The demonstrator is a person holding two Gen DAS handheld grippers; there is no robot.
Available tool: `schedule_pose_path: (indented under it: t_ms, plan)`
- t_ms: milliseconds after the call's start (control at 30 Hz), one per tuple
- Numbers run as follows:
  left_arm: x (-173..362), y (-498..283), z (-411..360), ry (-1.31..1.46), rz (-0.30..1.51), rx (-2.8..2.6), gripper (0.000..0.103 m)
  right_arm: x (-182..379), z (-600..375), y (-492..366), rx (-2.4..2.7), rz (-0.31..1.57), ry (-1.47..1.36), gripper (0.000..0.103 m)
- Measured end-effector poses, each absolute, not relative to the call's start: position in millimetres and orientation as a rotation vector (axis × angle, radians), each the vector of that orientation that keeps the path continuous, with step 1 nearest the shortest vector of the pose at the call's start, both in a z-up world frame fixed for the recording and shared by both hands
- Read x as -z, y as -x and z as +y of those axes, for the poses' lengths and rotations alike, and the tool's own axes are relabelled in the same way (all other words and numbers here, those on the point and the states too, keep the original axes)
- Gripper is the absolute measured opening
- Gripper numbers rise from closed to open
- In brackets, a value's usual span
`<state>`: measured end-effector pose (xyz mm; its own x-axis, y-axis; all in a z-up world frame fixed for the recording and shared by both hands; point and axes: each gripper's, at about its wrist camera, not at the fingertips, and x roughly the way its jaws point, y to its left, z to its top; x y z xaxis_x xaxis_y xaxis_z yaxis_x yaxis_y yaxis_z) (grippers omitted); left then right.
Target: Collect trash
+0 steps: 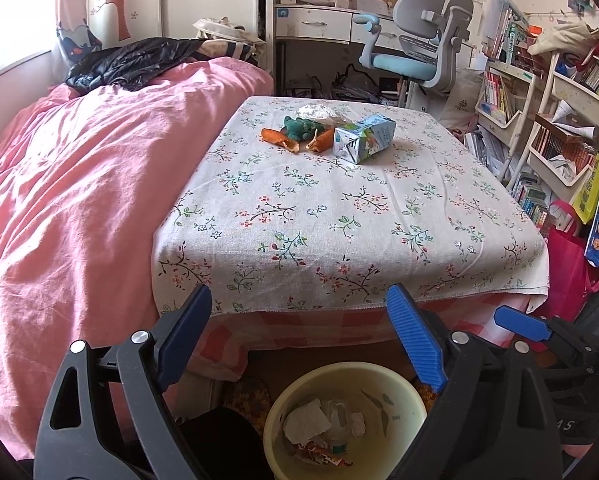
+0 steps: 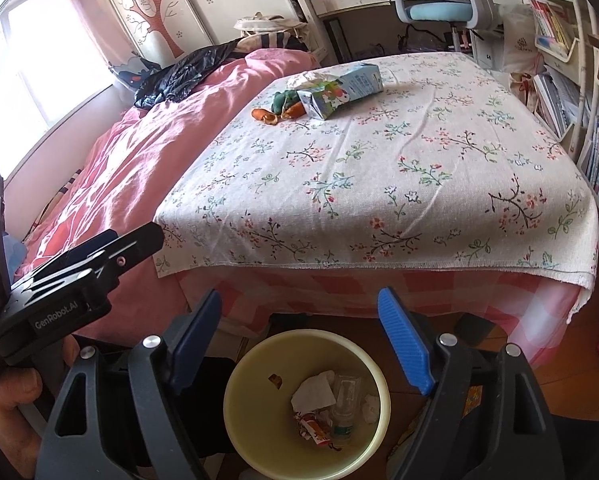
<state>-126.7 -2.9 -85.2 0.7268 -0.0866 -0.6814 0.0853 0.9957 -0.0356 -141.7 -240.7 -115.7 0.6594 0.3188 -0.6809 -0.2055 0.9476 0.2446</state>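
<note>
Floral cloth covers the worktop [image 1: 339, 216], and in the left wrist view the trash sits grouped at its far end: a carton [image 1: 364, 138] lying on its side, orange peel [image 1: 283, 140] just beside it, a green wrapper [image 1: 299, 127] and a crumpled tissue [image 1: 319, 113] behind. The left gripper [image 1: 299, 340] hangs low at the near edge, jaws spread wide and empty, well apart from all of these. Directly below it stands a pale bin [image 1: 403, 400] on the floor, already holding paper scraps and a clear bottle. Its place at the near edge suits short drops from the worktop. A tip of the right gripper [image 1: 521, 322] shows at the right.

From the right wrist view, the right gripper [image 2: 299, 344] is likewise wide apart and carries nothing, poised over the bin [image 2: 243, 384]. The carton [image 2: 341, 90], peel [image 2: 265, 115], wrapper [image 2: 285, 99] and tissue [image 2: 305, 77] lie at the far left part of the worktop [image 2: 379, 184], close to the pink bed [image 2: 139, 152]. The left gripper's body crosses the left of the frame.

Judgement: four items remain uncollected; either gripper must reach the full length of the worktop. The carton is the easiest first grasp, being rigid; peel and tissue need a pinch low against the cloth, which may snag.
</note>
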Motion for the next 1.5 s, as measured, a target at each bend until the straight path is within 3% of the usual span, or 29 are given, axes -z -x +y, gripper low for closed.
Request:
schedule_pose_path:
  t_ms: [1500]
  plan:
    - [78,126,4,0.049,0.725,0.085,0.088,118,-212,140,-0.304,0.787,-0.109,0.082]
